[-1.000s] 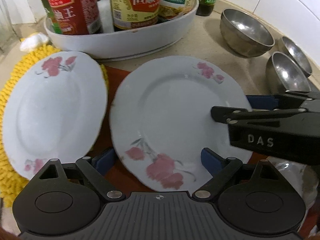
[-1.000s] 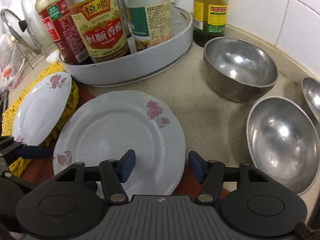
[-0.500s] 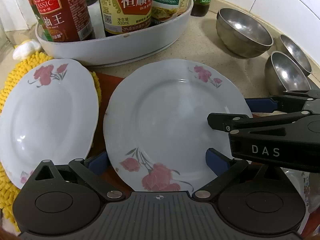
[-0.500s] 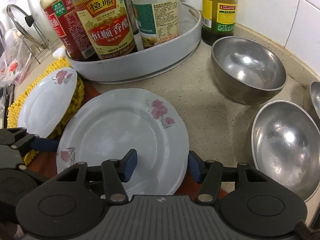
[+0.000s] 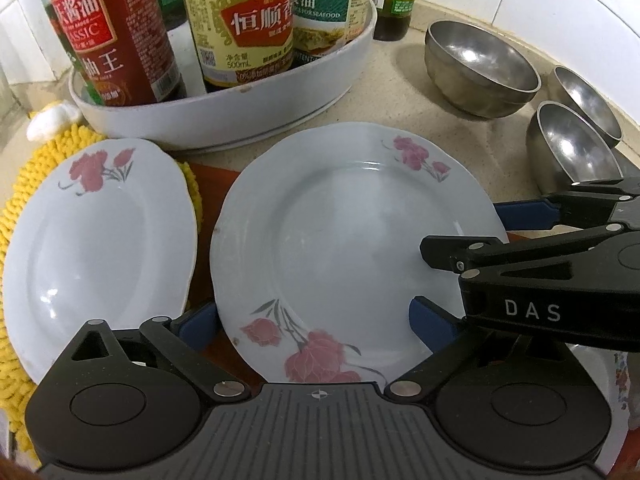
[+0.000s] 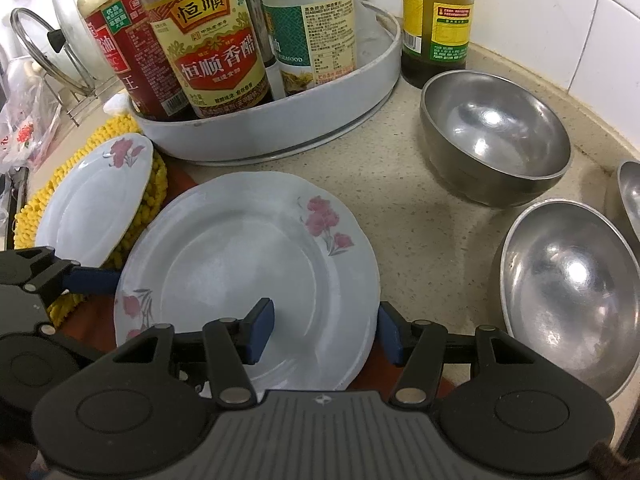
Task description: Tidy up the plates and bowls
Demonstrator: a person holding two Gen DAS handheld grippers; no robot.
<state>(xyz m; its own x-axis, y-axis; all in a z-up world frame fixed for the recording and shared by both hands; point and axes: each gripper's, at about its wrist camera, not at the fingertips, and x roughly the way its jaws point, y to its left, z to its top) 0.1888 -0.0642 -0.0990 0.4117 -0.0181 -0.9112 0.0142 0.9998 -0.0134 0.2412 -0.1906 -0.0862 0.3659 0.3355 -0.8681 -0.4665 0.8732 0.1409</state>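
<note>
A white plate with pink flowers (image 5: 340, 240) (image 6: 240, 256) lies in the middle, and a second rim shows just under it. My right gripper (image 6: 325, 334) (image 5: 460, 230) is shut on its right rim, with one pad on top of the plate and the other outside the edge. My left gripper (image 5: 314, 324) straddles the near rim; its jaws stand wide, are closing, and do not touch the plate. A matching plate (image 5: 100, 240) (image 6: 92, 200) rests on a yellow mat (image 6: 154, 184) to the left. Three steel bowls (image 6: 496, 140) (image 6: 568, 300) (image 6: 630, 196) stand at the right.
A white round tray (image 5: 240, 120) (image 6: 280, 132) holding several sauce bottles stands behind the plates. A dark bottle (image 6: 436, 20) stands by the tiled wall. A red board (image 5: 212, 184) lies under the plates. A pot lid in a rack (image 6: 44, 52) is at far left.
My left gripper's jaws have spread a little wider around the plate's near rim. The right gripper and the plates have kept their places.
</note>
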